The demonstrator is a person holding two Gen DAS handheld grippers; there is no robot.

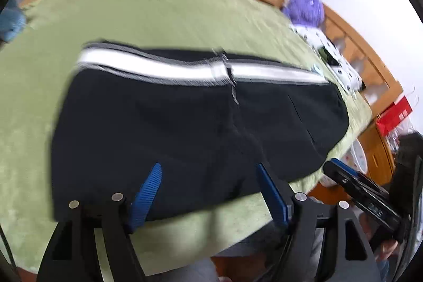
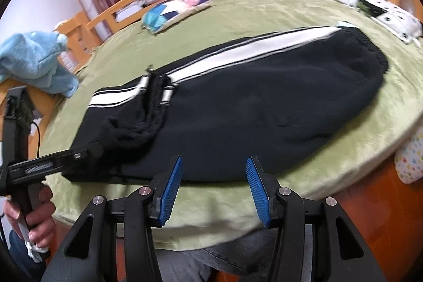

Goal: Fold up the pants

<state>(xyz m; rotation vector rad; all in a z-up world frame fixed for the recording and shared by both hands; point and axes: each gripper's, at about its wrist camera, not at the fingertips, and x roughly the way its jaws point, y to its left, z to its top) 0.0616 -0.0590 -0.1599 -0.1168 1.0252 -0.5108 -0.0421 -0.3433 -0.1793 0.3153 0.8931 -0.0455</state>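
Black pants with a white side stripe are lying folded lengthwise on the green blanket (cuffs seemingly doubled back at the left). Left gripper is hanging wide open, holding nothing; right gripper is hovering part-open, also empty, at the near hem.

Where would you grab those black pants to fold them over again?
Probably at the cuff end of the black pants, where the bunched leg openings lie loose on the green blanket. Come from the near edge, one open hand-held gripper low over the blanket, and pinch both layers. The fabric there is raised and wrinkled, so pads can slip under it; the middle lies flat.
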